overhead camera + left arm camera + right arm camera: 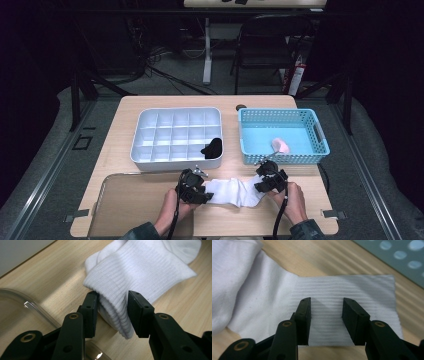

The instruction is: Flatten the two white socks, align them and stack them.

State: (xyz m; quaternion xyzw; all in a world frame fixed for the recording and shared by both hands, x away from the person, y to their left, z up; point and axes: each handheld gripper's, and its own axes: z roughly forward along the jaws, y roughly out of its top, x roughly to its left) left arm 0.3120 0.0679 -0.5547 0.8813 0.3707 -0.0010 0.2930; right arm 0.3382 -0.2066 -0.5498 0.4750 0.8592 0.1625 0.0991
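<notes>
Two forearms enter the high view from the bottom, one gripper in each hand. Between them lies one white sock (pixel 233 192): the left gripper (pixel 196 192) is at its ribbed cuff end, the right gripper (pixel 269 181) at its other end. Beyond the jaws stand one white divided tray (pixel 176 138) with one black item (pixel 212 147) in a near compartment, too dark to name, and one blue basket (pixel 283 136) holding one pink item (pixel 280 145).

Left gripper view: the two jaws, partly apart, clamp the folded cuff, both pads pressed on the ribbing. A clear curved rim (pixel 37 311) lies left of the jaws, cut off below.

Right gripper view: the two jaws stand partly apart above flat fabric that spans the gap; the pads do not squeeze it. Whether their tips touch the cloth is unclear.
</notes>
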